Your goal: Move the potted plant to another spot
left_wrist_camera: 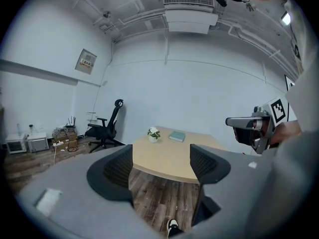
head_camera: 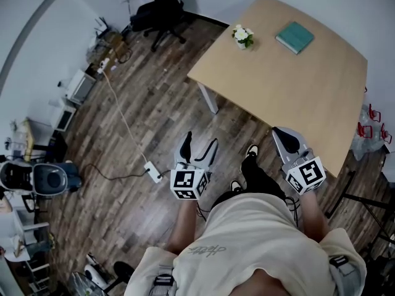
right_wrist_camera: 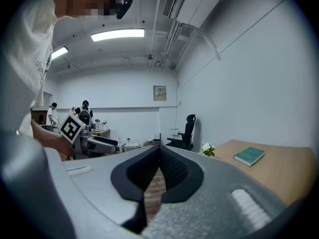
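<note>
The potted plant (head_camera: pixel 242 36), white flowers in a small white pot, stands near the far left corner of the tan table (head_camera: pixel 296 97). A green book (head_camera: pixel 294 37) lies to its right. Both grippers hang over the wooden floor, well short of the table's near edge. My left gripper (head_camera: pixel 199 148) is open and empty; in the left gripper view the plant (left_wrist_camera: pixel 153 134) shows far off between its fingers (left_wrist_camera: pixel 112 171). My right gripper (head_camera: pixel 286 137) is shut, its tips meeting with nothing between them (right_wrist_camera: pixel 159 148). In the right gripper view the plant (right_wrist_camera: pixel 208 150) sits off to the right.
A black office chair (head_camera: pixel 159 14) stands beyond the table's left side. A power strip (head_camera: pixel 152 171) with a long cable lies on the floor left of my left gripper. Shelves and appliances line the left wall. A person's shoes (head_camera: pixel 247 159) are between the grippers.
</note>
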